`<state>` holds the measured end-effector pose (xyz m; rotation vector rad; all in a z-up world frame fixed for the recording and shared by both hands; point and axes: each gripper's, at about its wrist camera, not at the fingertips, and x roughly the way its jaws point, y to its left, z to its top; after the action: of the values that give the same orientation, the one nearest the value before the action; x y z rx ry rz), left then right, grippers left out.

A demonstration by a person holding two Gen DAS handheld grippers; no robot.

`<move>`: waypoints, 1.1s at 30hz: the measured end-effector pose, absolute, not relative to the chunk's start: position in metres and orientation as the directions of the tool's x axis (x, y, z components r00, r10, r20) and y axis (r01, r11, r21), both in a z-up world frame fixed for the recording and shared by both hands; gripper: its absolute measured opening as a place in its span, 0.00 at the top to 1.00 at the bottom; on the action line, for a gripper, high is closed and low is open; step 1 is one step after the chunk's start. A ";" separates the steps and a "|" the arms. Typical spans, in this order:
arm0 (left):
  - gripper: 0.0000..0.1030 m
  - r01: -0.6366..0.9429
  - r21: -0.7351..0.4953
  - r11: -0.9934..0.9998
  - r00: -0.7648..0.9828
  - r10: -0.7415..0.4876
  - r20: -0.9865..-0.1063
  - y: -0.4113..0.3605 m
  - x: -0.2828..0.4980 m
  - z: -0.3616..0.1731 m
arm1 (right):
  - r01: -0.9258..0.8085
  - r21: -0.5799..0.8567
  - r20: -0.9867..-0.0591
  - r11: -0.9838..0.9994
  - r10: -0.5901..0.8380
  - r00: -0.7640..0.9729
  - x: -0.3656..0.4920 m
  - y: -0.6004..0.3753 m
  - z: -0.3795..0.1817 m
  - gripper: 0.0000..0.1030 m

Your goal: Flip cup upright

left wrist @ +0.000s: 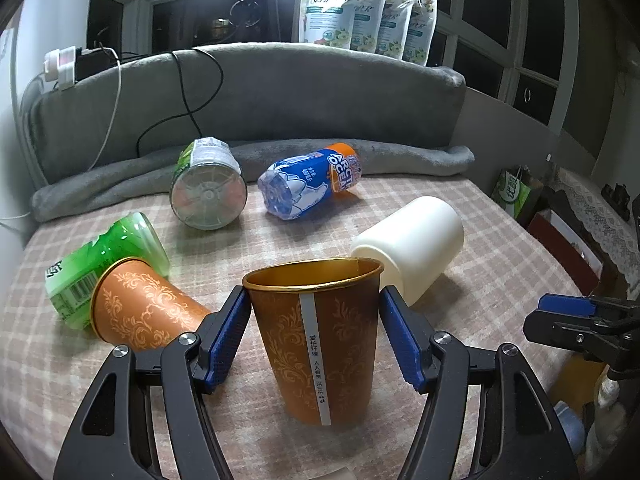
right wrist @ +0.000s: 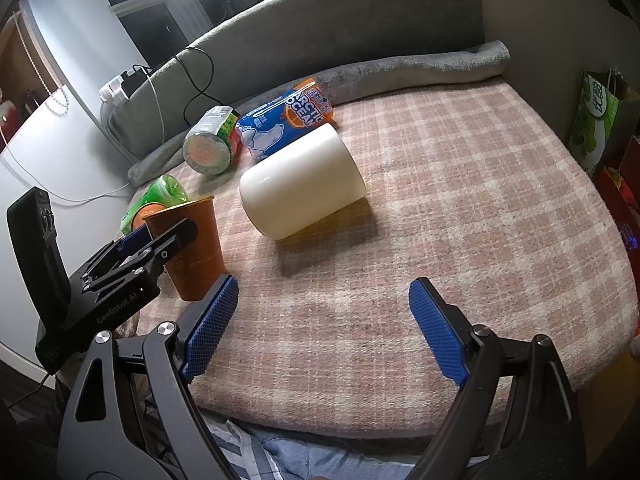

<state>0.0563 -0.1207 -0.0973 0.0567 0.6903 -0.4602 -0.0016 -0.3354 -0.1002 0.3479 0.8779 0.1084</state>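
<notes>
While the counts are taken from both wrist views, each line names one kind of thing.

Cups, brown: two. One cup stands upright, mouth up, on the checked cloth; the second brown cup lies on its side just to its left.
Cup, white: one white cup, on its side, behind and right of the upright one (near it, whether touching I cannot tell).
Bottles: three, all lying down. A green bottle against the fallen brown cup, a clear-bottomed jar and a blue bottle near the grey blanket.
Pouches: four, in a row on the sofa back.
Left claw: released, its blue pads flanking the upright cup, a thin gap showing on each side.
Right claw: spread wide over bare cloth, gripping nothing, well apart from the white cup.
Cables: one black, one white, trailing down the sofa.
</notes>
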 end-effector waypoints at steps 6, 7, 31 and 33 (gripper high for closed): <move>0.37 0.441 -0.118 0.890 0.651 -0.408 -0.640 -0.120 0.052 -0.099 | 0.045 0.342 -0.732 0.939 0.236 0.639 -0.004 -0.334 -0.099 0.13; 0.37 0.442 -0.123 0.889 0.647 -0.411 -0.643 -0.120 0.052 -0.099 | 0.045 0.342 -0.731 0.939 0.236 0.640 -0.004 -0.333 -0.099 0.13; 0.35 0.467 -0.206 0.860 0.564 -0.469 -0.680 -0.104 0.033 -0.103 | -0.012 0.322 -0.718 0.947 0.252 0.649 -0.009 -0.316 -0.095 0.13; 0.33 0.467 -0.212 0.859 0.557 -0.472 -0.683 -0.102 0.031 -0.104 | -0.024 0.308 -0.713 0.951 0.247 0.656 -0.009 -0.312 -0.093 0.13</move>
<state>0.0307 -0.1020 -0.1036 -0.0070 0.8082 -0.5538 -0.0094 -0.3117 -0.0934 0.2838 0.8439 0.1558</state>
